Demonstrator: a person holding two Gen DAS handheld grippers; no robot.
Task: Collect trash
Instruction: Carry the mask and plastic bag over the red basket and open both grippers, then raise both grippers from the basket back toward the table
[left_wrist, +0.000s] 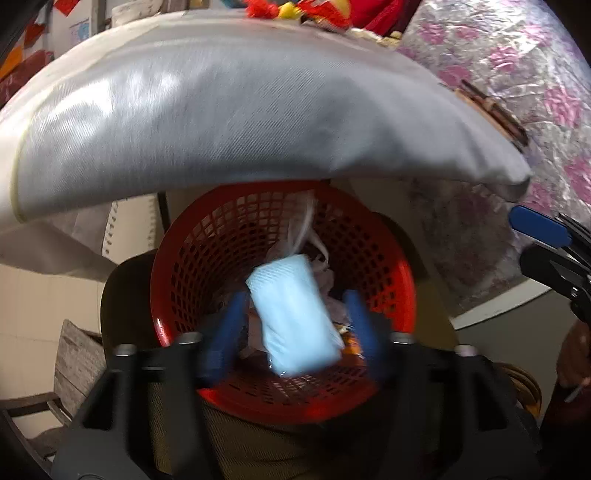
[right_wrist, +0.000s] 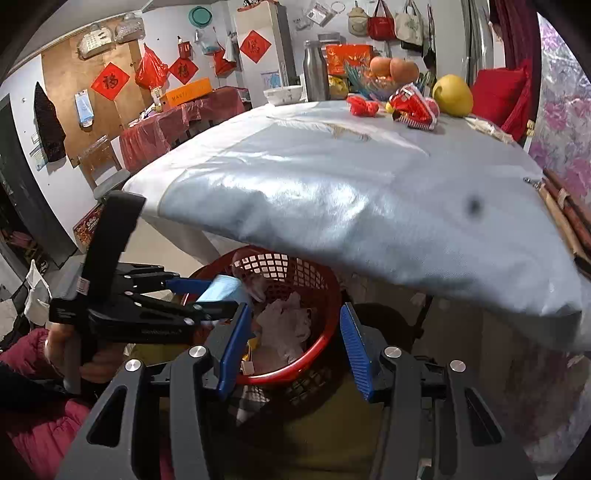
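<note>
The left tongs (left_wrist: 295, 325) are hanging directly over the red mesh basket (left_wrist: 207, 258), their blue pads (left_wrist: 229, 328) spread wide apart, and a pale blue packet (left_wrist: 295, 314) is sitting between them with a visible gap on both sides, so the pads are not pressing on it; the picture is blurred there, and whether the packet is touching anything I cannot tell. Beneath it, crumpled white paper and wrappers (right_wrist: 284, 325) are lying in the bottom of the basket. The basket is standing on the floor just under the overhanging edge of the desk (left_wrist: 221, 122), which is draped in a shiny white cloth. The right tongs (right_wrist: 295, 347) are hovering near the basket's rim, partly open, with nothing between their blue pads (right_wrist: 354, 350). From the right wrist view, the left tongs are showing at the left, reaching in over the basket with the pale blue packet between their tips, a hand (right_wrist: 59, 350) in a dark red sleeve gripping the handle. At the far end of the desk, a yellow fruit (right_wrist: 452, 95), red wrappers (right_wrist: 413, 107) and a metal flask (right_wrist: 316, 72) are standing well away from the basket.
</note>
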